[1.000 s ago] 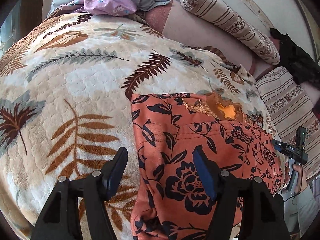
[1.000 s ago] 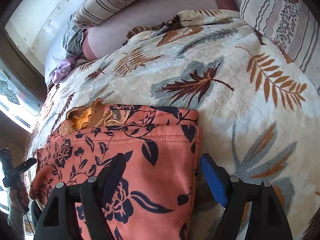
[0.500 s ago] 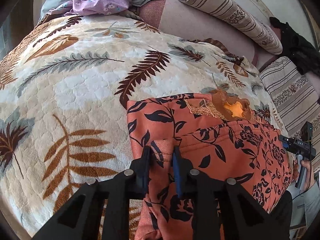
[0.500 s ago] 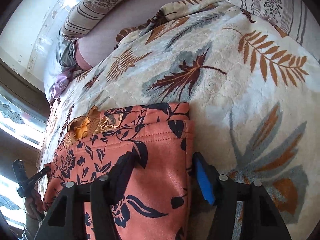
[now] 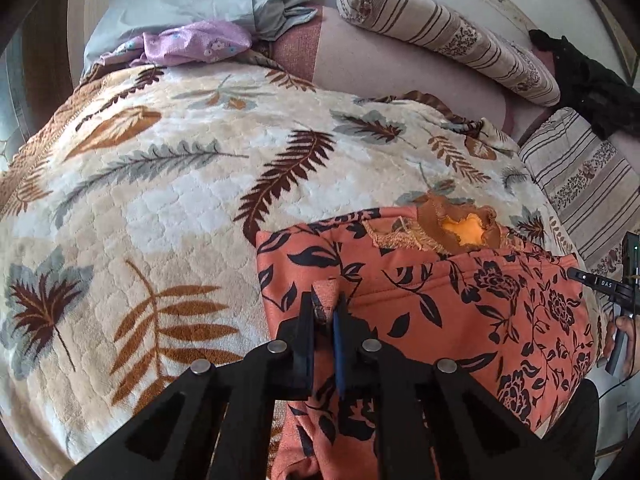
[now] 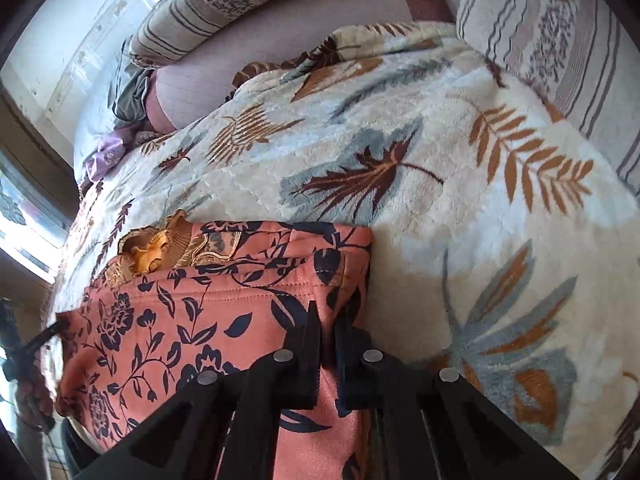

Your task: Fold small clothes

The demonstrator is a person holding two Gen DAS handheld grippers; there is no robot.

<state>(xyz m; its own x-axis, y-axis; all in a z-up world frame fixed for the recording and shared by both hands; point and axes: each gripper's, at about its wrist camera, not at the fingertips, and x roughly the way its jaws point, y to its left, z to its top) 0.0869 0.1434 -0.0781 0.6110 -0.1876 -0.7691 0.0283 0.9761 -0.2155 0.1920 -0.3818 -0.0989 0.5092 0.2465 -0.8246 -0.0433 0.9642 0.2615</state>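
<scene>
The orange flowered garment (image 5: 460, 300) lies on the leaf-patterned blanket (image 5: 160, 200). The left gripper (image 5: 325, 312) pinches a raised fold of it; the right gripper (image 6: 327, 320) is clamped on its other edge. Striped pillows (image 5: 440, 36) lie beyond.

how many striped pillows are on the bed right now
2. One long striped bolster pillow lies along the far edge by the wall. A second striped pillow sits at the right edge, just beyond the leaf-print blanket. Others may be hidden outside the frame.
</scene>
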